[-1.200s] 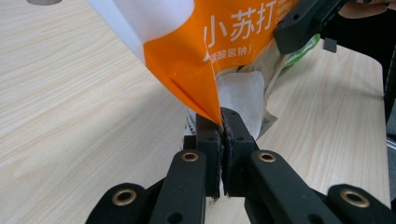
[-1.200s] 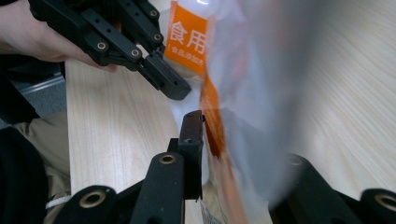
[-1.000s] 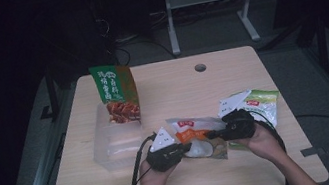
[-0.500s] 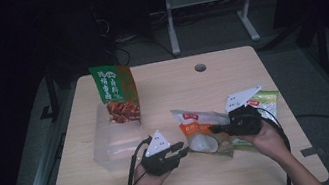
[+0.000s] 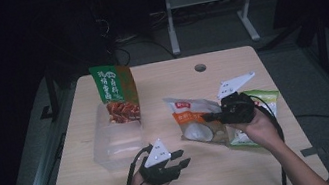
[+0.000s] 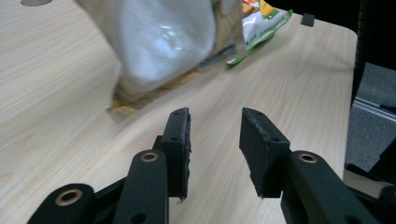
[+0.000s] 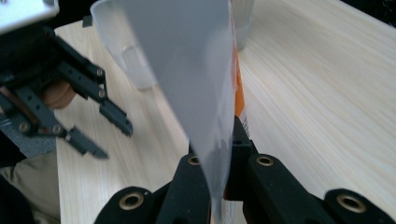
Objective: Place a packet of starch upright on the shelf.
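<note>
Crinkly snack pouch point(image 5: 196, 120) pinched in right gripper point(image 5: 212, 116), wood-grain table point(image 5: 247, 175)

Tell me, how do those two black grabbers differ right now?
The right gripper is shut on the orange-and-white snack bag, lifting it off the table. The left gripper, its jaws just opening, holds nothing and sits low near the table's front edge. Both are hand-held, with black jaws.

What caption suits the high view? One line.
Right gripper lifts a snack bag; left gripper open beside it.
</note>
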`<state>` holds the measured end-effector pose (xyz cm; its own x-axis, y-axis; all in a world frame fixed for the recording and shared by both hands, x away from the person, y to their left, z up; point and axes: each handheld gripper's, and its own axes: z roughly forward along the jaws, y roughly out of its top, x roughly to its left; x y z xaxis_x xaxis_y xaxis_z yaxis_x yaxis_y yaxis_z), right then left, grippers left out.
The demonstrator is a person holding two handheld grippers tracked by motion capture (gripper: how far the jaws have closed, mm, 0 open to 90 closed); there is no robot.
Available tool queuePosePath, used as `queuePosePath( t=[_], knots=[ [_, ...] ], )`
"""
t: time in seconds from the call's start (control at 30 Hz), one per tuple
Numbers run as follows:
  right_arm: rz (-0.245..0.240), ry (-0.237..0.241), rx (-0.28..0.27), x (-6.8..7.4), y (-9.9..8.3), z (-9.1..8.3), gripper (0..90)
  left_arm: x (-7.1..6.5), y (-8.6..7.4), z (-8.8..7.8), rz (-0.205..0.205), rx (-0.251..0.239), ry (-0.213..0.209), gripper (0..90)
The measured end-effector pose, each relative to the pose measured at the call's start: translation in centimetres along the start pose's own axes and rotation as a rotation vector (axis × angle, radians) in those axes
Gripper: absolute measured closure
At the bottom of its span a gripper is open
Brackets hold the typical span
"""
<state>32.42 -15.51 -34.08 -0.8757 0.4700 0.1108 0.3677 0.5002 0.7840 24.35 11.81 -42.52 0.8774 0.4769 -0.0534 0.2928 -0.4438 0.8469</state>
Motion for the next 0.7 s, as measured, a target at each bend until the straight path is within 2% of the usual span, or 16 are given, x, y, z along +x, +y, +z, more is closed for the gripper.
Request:
queuePosePath(
  t=[0.17, 0.4, 0.47, 0.5, 0.67, 0.7],
  knots=[
    [-0.021, 0.012, 0.000, 0.2, 1.9, 0.8, 90.0, -0.1, -0.1, -0.3, 0.003, 0.005, -0.006, 59.9],
    [-0.022, 0.032, -0.017, 0.1, 3.7, 1.6, 90.0, -0.1, -0.2, -0.5, 0.012, 0.007, -0.004, 56.0],
    [-0.030, 0.039, -0.024, 0.1, 4.5, 2.1, 90.0, -0.1, -0.4, -0.5, -0.005, 0.012, -0.009, 55.0],
    [-0.032, 0.042, -0.025, 0.1, 4.8, 2.3, 90.0, 0.0, -0.4, -0.6, 0.008, 0.011, -0.006, 54.6],
    [-0.039, 0.052, -0.023, 0.2, 6.0, 2.9, 90.0, 0.1, -0.4, -0.7, 0.007, 0.010, -0.006, 53.1],
    [-0.050, 0.053, -0.027, 0.4, 6.6, 3.3, 90.0, 0.2, -0.5, -0.7, 0.012, 0.005, -0.002, 52.7]
  ],
)
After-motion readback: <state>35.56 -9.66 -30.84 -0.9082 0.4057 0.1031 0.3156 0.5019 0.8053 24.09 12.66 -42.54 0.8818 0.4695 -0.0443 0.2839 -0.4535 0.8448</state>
